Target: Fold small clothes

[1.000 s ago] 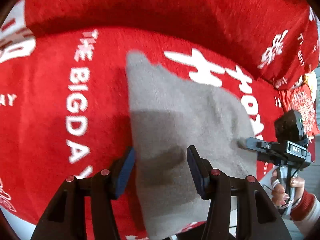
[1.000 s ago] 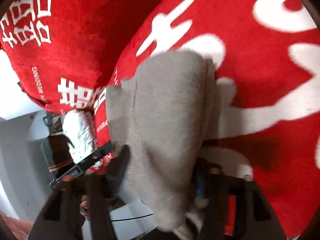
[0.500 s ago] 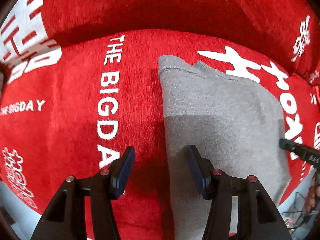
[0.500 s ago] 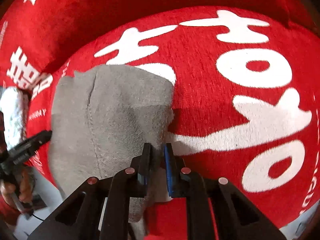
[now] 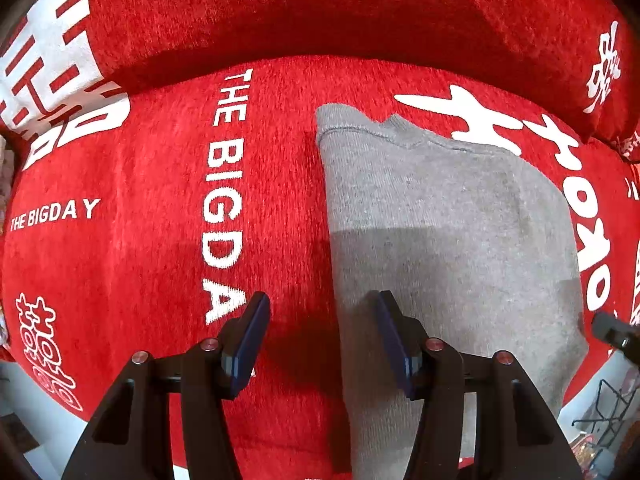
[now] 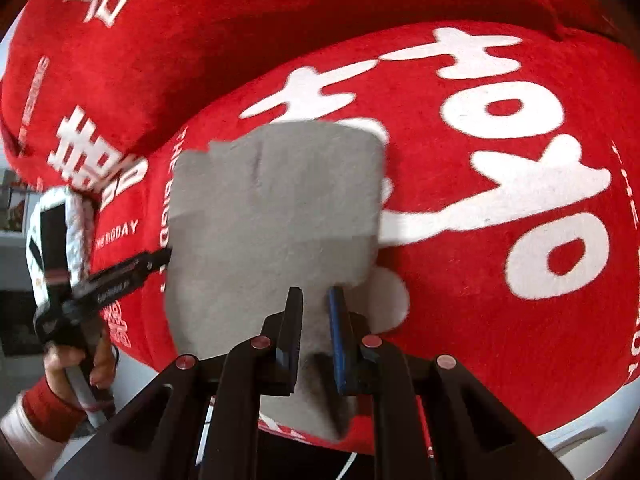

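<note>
- Grey garment [image 5: 448,240]: lies flat on the seat of a red cushion [image 5: 140,260], in front of the back cushion.
- Left wrist view only: a stitched hem along the garment's far edge; white lettering "THE BIGDAY" on the seat, left of the cloth.
- Left gripper [image 5: 320,340]: jaws spread, pointing down. The garment's left edge runs between them; the pads do not press it.
- Right wrist view only: the garment's whole outline; a hand [image 6: 76,364] in a red-and-white cuff gripping the left tool's handle at the left.
- Right gripper [image 6: 316,340]: jaws nearly together, a narrow gap left. Grey cloth shows in the gap; whether it is pinched I cannot tell.
- Surface: plush red cover with large white characters [image 6: 520,184].
- Room: pale floor at the frame edges.
</note>
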The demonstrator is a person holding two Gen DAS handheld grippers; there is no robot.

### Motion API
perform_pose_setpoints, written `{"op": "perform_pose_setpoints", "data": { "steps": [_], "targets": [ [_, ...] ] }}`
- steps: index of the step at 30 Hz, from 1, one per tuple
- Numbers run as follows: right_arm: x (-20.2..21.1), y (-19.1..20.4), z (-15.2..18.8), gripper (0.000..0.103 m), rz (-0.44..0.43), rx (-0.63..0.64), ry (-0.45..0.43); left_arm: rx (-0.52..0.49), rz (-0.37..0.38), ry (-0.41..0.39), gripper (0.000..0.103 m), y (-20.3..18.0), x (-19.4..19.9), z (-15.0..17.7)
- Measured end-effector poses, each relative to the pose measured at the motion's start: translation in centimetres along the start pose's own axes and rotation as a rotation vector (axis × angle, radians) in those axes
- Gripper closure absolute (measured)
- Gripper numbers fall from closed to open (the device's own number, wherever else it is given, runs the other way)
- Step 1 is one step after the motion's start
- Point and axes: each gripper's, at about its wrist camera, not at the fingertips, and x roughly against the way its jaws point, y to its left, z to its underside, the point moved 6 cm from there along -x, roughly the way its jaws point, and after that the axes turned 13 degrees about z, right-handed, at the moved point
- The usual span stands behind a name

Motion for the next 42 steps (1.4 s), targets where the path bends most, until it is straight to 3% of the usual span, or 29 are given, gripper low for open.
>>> {"op": "perform_pose_setpoints", "data": {
  "steps": [8, 13, 18, 22, 23, 24, 25, 26, 27, 29, 32, 42],
  "targets": [
    [-3.9, 0.4, 1.5, 0.089, 0.100, 0.053, 0.069, 0.002, 0.000, 0.006, 0.046, -0.1, 0.2, 0.3],
    [-3.5, 0.9, 1.5, 0.089, 0.144, 0.092, 0.069, 0.005, -0.011, 0.019, 0.046, -0.3, 0.8, 1.0],
    [-1.9, 0.1, 1.7, 0.086, 0.118, 0.018, 0.088, 0.011, -0.026, 0.016, 0.046, -0.6, 2.3, 2.3],
    [-0.3, 0.2, 1.8, 0.085, 0.119, 0.006, 0.087, 0.026, -0.012, 0.070, 0.046, -1.2, 3.1, 3.5],
    [0.0, 0.3, 1.8, 0.083, 0.119, 0.004, 0.088, 0.027, -0.014, 0.079, 0.046, -1.4, 3.4, 3.8],
    [0.3, 0.3, 1.8, 0.073, 0.120, 0.000, 0.089, 0.027, -0.012, 0.079, 0.037, -1.6, 3.7, 4.0],
    [0.7, 0.5, 1.8, 0.056, 0.123, -0.005, 0.088, 0.029, -0.010, 0.078, 0.013, -1.8, 4.1, 4.3],
    [1.1, 0.6, 1.8, 0.048, 0.126, -0.009, 0.084, 0.029, -0.014, 0.074, 0.003, -2.0, 4.5, 4.3],
    [1.4, 0.8, 1.7, 0.038, 0.125, -0.011, 0.079, 0.027, -0.023, 0.061, 0.001, -2.2, 5.1, 4.4],
    [2.2, 1.2, 1.7, 0.037, 0.126, -0.008, 0.065, 0.017, -0.022, 0.060, 0.001, -2.7, 6.0, 4.6],
    [2.9, 1.6, 1.7, 0.021, 0.141, -0.004, 0.064, 0.019, -0.030, 0.068, 0.001, -2.9, 6.7, 4.8],
    [5.1, 2.4, 1.7, 0.014, 0.262, 0.023, 0.015, 0.012, -0.072, 0.053, 0.001, -3.2, 8.8, 5.0]
  ]
}}
